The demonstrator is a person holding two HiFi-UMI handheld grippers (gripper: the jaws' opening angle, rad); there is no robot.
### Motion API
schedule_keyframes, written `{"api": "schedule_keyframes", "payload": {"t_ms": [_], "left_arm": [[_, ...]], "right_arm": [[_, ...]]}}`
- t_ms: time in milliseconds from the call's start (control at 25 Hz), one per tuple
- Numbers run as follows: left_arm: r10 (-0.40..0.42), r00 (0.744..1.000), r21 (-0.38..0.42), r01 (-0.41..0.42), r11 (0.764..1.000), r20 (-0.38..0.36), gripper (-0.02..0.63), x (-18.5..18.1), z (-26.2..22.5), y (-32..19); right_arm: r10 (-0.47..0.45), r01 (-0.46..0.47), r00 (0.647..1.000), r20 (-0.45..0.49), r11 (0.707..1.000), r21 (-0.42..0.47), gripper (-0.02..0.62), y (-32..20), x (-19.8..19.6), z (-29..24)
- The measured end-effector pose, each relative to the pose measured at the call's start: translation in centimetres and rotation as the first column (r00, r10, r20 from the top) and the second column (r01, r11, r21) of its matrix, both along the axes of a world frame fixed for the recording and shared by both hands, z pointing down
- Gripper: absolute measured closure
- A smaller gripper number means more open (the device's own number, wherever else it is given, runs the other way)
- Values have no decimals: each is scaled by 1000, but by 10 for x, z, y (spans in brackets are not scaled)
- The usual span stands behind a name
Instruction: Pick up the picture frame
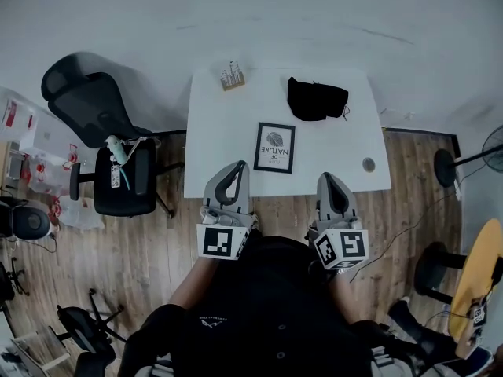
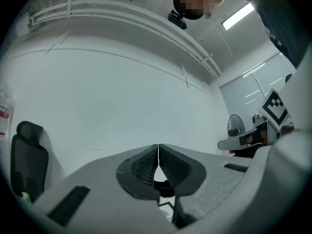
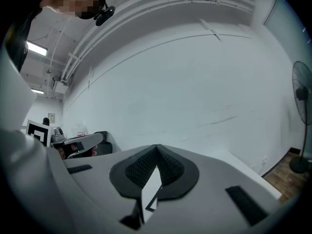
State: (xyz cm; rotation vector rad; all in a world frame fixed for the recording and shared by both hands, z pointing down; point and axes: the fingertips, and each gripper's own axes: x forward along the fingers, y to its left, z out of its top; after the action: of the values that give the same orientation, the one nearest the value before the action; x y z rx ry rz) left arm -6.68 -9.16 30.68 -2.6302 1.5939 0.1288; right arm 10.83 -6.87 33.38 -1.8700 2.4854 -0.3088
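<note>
At the near edge of the bench (image 1: 220, 124) hover the left hand-held gripper (image 1: 237, 165) and right hand-held gripper (image 1: 326, 177), jaws pressed together, empty. The frame (image 1: 274, 148) lies flat mid-bench, untouched; reaching, grasping and lifting all look left to do

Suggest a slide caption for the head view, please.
Left tool and right tool, both shut, near a picture frame lying on a white table.

The frame (image 1: 274, 148) lies flat on the white worktop (image 1: 212, 132), near the middle and toward its near edge. It is a black-edged upright rectangle, slightly turned, holding a white print with a dark round motif and dark lettering. Nothing touches it.
</note>
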Motion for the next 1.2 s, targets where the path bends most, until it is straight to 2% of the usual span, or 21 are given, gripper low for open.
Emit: {"api": "schedule_keyframes", "payload": {"t_ms": [360,720,1200], "left_arm": [[57,998,-41,-57,998,-3,594,-29,18,-49],[153,988,-71,-154,985,-28,594,-16,34,-70],[150,988,-178,-151,972,-21,594,-11,74,-87]], "right_arm": [[58,-59,998,-6,998,-24,597,-36,-34,7],[105,-106,994,-20,991,-76,597,-47,-41,21],[107,-111,994,-32,980,-168,597,-69,-28,52]]}}
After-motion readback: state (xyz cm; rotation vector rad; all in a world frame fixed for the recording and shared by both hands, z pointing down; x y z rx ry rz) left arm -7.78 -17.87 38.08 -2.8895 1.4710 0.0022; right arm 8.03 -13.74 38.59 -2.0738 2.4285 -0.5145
